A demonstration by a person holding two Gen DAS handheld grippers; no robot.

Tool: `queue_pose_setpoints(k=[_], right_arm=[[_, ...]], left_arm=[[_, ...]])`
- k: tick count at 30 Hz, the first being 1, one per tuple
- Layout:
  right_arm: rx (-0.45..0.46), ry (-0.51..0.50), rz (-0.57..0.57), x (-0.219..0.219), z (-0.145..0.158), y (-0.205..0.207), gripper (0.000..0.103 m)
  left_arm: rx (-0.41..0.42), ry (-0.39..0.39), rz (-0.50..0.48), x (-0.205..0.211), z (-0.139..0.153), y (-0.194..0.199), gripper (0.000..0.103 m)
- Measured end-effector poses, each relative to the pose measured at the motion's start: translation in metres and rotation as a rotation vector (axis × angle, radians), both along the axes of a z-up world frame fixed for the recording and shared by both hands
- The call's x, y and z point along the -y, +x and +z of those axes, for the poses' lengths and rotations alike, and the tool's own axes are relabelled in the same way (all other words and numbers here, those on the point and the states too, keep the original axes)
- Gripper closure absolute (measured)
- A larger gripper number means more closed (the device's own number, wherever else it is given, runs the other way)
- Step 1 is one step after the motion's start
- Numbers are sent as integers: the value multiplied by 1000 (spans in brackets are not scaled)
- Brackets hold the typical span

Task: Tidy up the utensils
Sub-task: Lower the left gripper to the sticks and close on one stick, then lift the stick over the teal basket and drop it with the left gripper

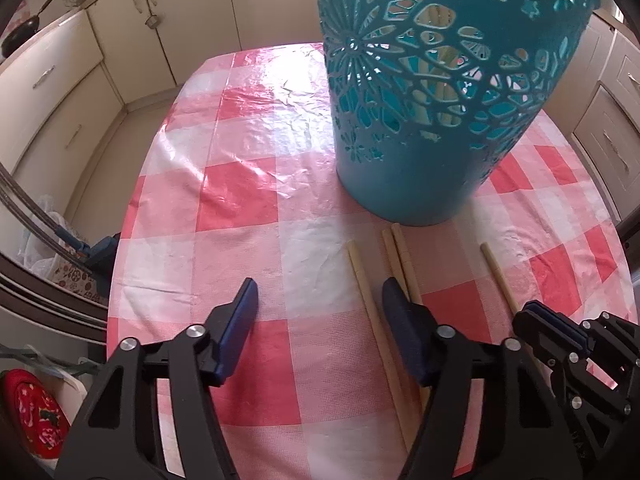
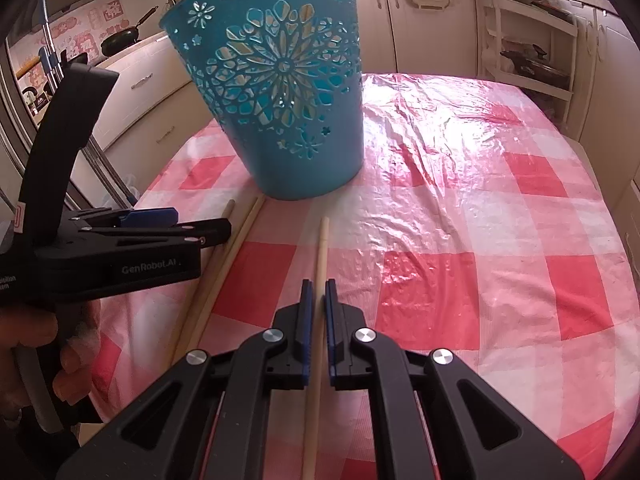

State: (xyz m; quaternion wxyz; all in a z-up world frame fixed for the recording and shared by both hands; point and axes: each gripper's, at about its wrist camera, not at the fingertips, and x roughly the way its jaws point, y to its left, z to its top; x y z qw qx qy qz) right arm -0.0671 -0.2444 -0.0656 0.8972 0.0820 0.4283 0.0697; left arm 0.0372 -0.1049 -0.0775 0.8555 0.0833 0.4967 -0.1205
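Right claw (image 2: 319, 300) level, clamping chopstick (image 2: 321, 248).

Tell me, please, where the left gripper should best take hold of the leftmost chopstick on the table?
Probably mid-shaft, from above: the leftmost chopstick lies flat on the tablecloth, lengthwise between the open left gripper fingers, so they could close across its thin width. Stay left of the pair of chopsticks beside it.
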Motion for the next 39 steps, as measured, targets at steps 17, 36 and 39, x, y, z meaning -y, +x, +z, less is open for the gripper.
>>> queue_pose_setpoints(k=[17, 36, 39], right_arm=[[-36, -66, -8, -6, 3, 13, 96], [-38, -69, 24, -4, 2, 15, 97], [-34, -65, 25, -3, 1, 14, 97]], left_arm=[[-64, -115, -49, -3, 6, -6, 99], [122, -299, 92, -93, 97, -15, 99], [155, -338, 116, -105, 116, -17, 99]])
